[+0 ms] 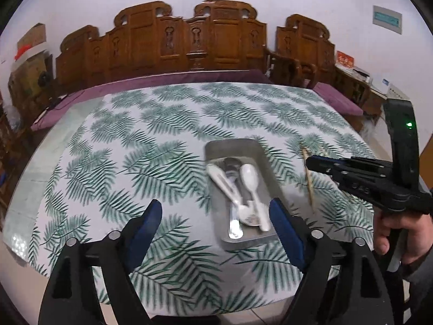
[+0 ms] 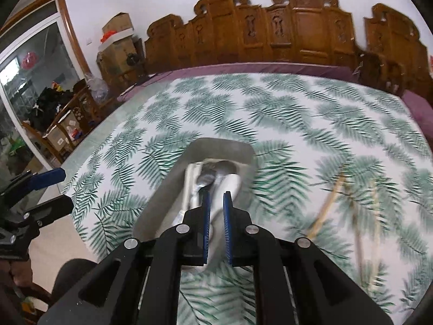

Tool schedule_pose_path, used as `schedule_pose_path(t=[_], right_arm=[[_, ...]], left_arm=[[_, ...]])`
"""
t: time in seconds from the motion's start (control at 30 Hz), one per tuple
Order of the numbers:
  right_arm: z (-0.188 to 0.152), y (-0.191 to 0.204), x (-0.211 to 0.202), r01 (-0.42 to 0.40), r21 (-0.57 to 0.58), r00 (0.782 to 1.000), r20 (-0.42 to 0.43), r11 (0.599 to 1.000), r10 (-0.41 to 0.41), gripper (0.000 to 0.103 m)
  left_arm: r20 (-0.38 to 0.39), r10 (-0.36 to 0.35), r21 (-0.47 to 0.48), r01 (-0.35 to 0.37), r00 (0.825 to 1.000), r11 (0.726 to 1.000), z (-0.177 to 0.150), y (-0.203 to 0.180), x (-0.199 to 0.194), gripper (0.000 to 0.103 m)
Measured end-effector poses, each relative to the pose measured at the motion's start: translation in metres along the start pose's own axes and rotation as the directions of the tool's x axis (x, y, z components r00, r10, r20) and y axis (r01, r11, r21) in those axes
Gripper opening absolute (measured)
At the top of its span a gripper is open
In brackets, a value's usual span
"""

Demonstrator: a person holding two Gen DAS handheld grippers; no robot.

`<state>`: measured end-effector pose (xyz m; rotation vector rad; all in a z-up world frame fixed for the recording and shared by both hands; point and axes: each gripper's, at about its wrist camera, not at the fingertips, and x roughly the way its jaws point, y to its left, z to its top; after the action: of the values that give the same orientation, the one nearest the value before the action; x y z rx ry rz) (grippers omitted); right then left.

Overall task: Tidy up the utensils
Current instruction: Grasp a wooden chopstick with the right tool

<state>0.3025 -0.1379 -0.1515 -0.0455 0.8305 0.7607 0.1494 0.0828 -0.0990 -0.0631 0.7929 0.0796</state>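
The left gripper (image 1: 215,215) is seen spread wide with nothing between its fingers; the metal tray (image 1: 213,146) lies just ahead, towards its right finger, with spoons (image 1: 250,176) piled lengthwise inside. The right gripper (image 2: 216,203) is nearly clenched and looks empty, though blur makes that uncertain. Two wooden chopsticks (image 2: 328,203) are left on the leaf-print tablecloth (image 2: 297,108), right of the right fingers, long axes running roughly away from them, so the right hand is judged nearer. Their ends are smeared by motion
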Motion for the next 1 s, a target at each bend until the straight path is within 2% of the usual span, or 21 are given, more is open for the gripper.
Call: schedule_pose_path(t=[0.07,0.33,0.43,0.73,1.0], right_arm=[[-0.005,-0.017,-0.017,0.036,-0.001,0.999,0.008,0.999,-0.036,0.013],[-0.025,-0.081,-0.043,0.152,0.027,0.988,-0.011,0.988,-0.152,0.013],[-0.032,-0.097,-0.042,0.168,0.029,0.986,-0.020,0.985,-0.168,0.020],[-0.049,-0.144,0.003,0.198,0.023,0.973,-0.122,0.980,-0.194,0.020],[-0.042,-0.157,0.040,0.185,-0.002,0.967,-0.178,0.983,-0.183,0.020]], left_arm=[[0.009,-0.018,0.003,0.018,1.000,1.000,0.001,-0.009,-0.002,0.084],[0.004,-0.072,0.049,0.071,0.997,0.996,0.000,-0.048,0.007,0.085],[-0.008,-0.091,0.054,0.091,0.996,0.994,-0.003,-0.059,0.016,0.085],[-0.073,-0.141,0.086,0.147,0.987,0.985,0.003,-0.088,0.053,0.085],[-0.116,-0.158,0.138,0.173,0.981,0.975,0.020,-0.106,0.086,0.085]])
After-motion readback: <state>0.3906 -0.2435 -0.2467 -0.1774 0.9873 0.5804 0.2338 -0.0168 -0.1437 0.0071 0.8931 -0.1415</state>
